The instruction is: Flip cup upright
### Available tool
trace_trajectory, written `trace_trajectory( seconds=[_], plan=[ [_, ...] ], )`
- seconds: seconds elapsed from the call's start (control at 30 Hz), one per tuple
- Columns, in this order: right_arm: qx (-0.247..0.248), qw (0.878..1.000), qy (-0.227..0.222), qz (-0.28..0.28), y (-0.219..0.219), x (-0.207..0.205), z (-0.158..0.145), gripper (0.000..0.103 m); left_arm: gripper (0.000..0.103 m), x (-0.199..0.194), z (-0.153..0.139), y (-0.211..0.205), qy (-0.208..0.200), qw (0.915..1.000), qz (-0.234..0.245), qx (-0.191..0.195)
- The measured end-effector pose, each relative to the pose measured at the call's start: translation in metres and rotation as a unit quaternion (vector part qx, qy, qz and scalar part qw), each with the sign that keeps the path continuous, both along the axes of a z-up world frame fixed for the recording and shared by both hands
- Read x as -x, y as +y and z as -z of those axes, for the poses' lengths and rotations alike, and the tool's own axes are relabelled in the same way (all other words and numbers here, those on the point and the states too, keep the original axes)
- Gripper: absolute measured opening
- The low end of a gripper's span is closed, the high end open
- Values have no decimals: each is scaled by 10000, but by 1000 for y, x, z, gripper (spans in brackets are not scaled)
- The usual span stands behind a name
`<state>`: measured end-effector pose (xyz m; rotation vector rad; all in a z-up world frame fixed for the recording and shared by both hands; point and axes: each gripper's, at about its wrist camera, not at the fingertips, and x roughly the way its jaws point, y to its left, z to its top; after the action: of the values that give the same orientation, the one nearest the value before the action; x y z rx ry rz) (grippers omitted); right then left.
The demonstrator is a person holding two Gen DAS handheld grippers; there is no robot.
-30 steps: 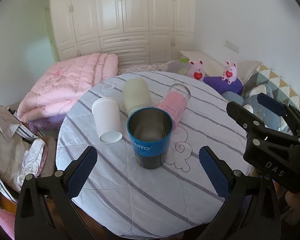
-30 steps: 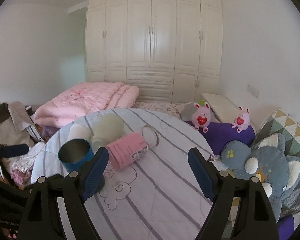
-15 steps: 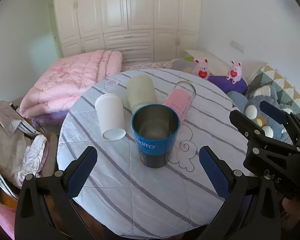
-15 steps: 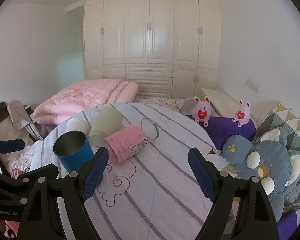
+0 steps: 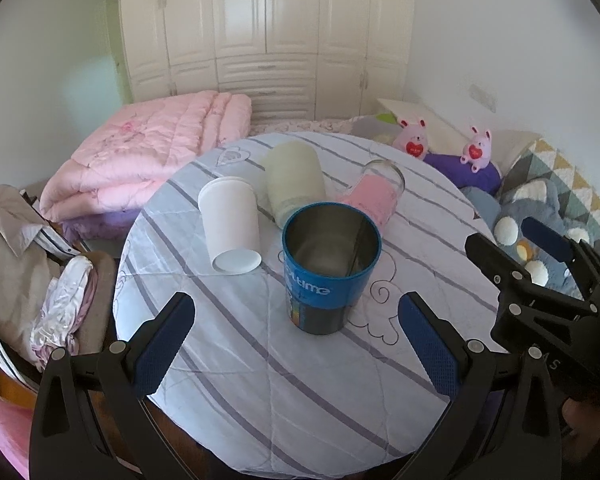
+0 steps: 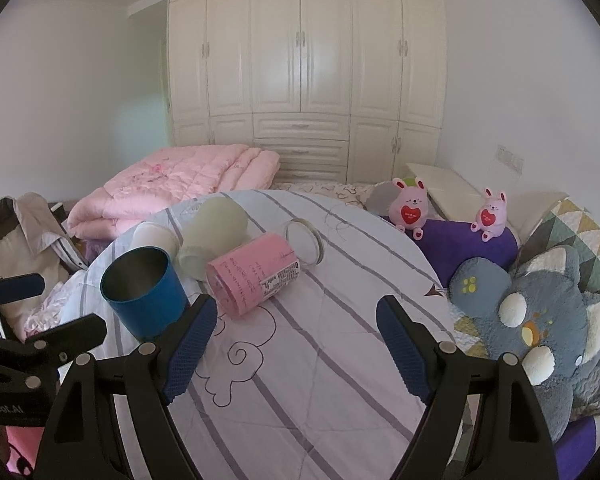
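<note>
A blue metal cup [image 5: 329, 270] stands upright on the round striped table [image 5: 300, 380], also in the right wrist view [image 6: 144, 292]. Behind it a white cup [image 5: 230, 228] stands upside down, a pale green cup [image 5: 294, 178] lies on its side, and a glass cup with a pink label [image 5: 374, 194] lies on its side, mouth pointing away [image 6: 260, 276]. My left gripper [image 5: 296, 350] is open and empty, a little in front of the blue cup. My right gripper [image 6: 296, 350] is open and empty, over the table's near right part.
A folded pink quilt [image 5: 148, 160] lies on the bed behind the table. Clothes [image 5: 24, 264] are piled on a chair at the left. Plush toys and cushions [image 6: 540, 320] crowd the right side. White wardrobes [image 6: 304, 60] fill the back wall.
Both grippers have pulled back and risen slightly, so the table and cups look smaller and farther. The cups have not moved.
</note>
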<state>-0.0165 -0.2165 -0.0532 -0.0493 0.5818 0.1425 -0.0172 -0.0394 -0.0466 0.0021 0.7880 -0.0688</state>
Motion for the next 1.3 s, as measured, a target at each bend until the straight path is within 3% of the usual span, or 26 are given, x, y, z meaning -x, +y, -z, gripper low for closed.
trace_trajectory(
  seconds=[0.27, 0.5, 0.7, 0.87, 1.0, 1.3],
  plan=[
    [151, 9999, 7, 42, 5, -5, 2, 83, 103, -10, 8, 8, 232, 9997, -101, 19],
    [173, 9983, 548, 78, 6, -26, 4, 83, 103, -23, 10, 4, 489, 9988, -14, -104],
    [76, 9999, 33, 102, 3, -27, -10, 83, 103, -21, -9, 12, -302, 9990, -36, 334],
    [253, 9977, -616, 129, 9, -19, -17, 83, 103, -14, -15, 8, -936, 9950, 15, 334],
    [357, 9961, -799, 105, 15, -17, -15, 83, 103, -16, -13, 2, -1012, 9947, 50, 172],
    [348, 9978, -548, 101, 14, -25, -8, 83, 103, -18, -6, 0, -898, 9959, 90, 11]
  ],
)
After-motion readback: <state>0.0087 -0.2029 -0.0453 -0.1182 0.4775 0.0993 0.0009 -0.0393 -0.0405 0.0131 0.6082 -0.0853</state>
